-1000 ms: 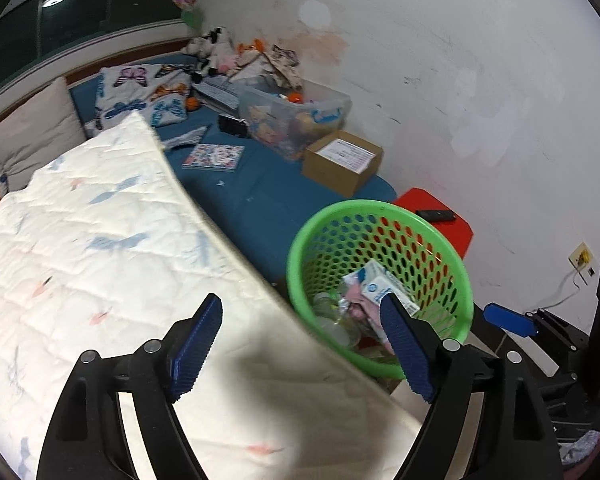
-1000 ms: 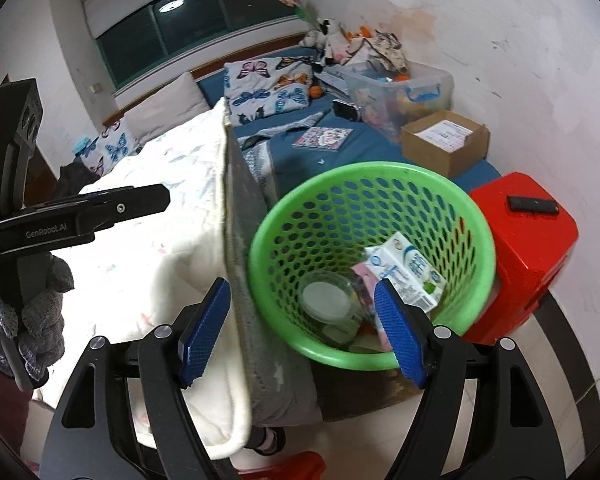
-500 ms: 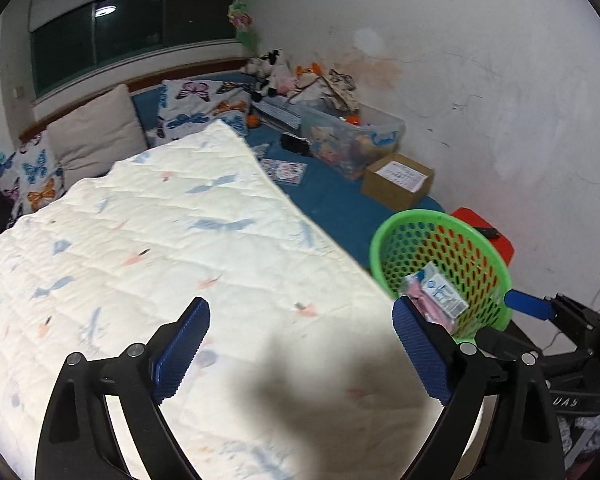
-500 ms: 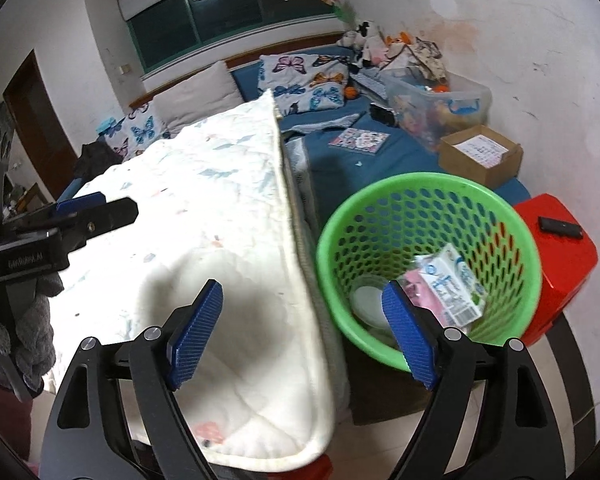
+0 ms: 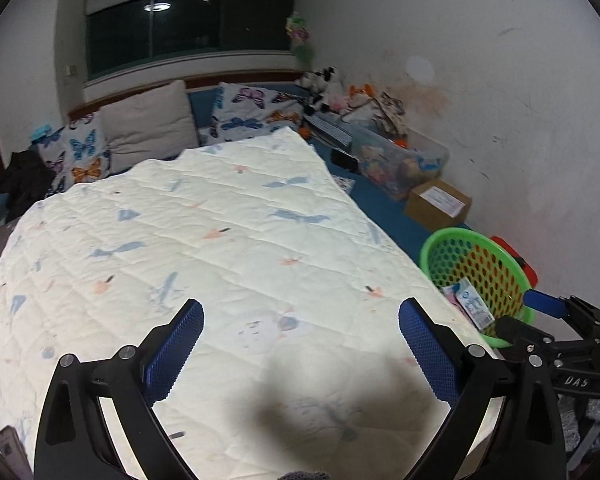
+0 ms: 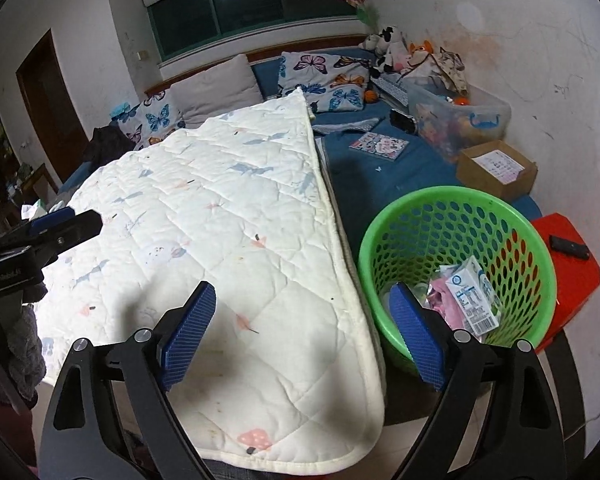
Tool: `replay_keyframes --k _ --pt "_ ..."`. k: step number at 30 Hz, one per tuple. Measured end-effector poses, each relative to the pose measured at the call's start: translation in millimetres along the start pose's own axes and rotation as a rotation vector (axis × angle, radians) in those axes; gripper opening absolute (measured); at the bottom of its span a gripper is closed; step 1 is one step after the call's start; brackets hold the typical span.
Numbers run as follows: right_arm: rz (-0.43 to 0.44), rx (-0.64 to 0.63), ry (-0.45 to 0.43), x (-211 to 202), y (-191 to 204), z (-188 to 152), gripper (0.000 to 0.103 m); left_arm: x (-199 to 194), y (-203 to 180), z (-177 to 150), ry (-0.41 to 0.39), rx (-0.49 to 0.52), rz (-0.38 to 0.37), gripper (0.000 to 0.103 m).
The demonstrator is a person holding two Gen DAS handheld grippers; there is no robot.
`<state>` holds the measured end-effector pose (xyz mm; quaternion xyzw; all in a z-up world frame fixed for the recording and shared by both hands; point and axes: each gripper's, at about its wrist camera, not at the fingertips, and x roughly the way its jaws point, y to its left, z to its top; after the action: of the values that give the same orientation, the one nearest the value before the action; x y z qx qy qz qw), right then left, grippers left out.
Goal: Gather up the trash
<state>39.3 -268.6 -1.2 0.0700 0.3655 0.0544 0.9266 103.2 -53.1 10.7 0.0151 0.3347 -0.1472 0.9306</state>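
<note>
A green perforated basket stands beside the bed at the right; it also shows in the left wrist view. Inside it lie a white and blue carton, pink wrappers and a clear lidded cup, partly hidden behind my right finger. My right gripper is open and empty, hovering over the quilt's corner just left of the basket. My left gripper is open and empty above the white quilt. The right gripper's tip shows at the right of the left wrist view.
The quilt covers most of the blue bed. A cardboard box, a clear bin of toys, a booklet and pillows lie further back. A red stool with a black remote stands right of the basket.
Both grippers have pulled back and up, away from the basket, swinging left over the quilt. Both stay open and empty. The basket now sits further right in both views.
</note>
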Motion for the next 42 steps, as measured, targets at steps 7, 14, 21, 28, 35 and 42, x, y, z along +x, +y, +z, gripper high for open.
replay_keyframes --k 7,14,21,28,35,42 --pt "-0.003 -0.01 -0.001 -2 15 1 0.091 -17 18 -13 -0.033 -0.027 0.058 0.095" --pt "-0.007 -0.035 -0.018 -9 28 3 0.097 -25 29 -24 -0.043 -0.046 0.086 0.095" --pt "-0.01 -0.037 -0.016 -9 32 2 0.099 -31 36 -29 -0.047 -0.064 0.096 0.095" --pt "-0.021 -0.033 -0.006 -6 32 0 0.099 -31 34 -32 -0.039 -0.056 0.102 0.095" --pt "-0.05 -0.052 -0.012 -5 33 -2 0.099 -29 33 -33 -0.036 -0.052 0.111 0.095" --pt "-0.044 -0.058 -0.01 -4 35 -2 0.099 -28 34 -36 -0.028 -0.055 0.132 0.095"
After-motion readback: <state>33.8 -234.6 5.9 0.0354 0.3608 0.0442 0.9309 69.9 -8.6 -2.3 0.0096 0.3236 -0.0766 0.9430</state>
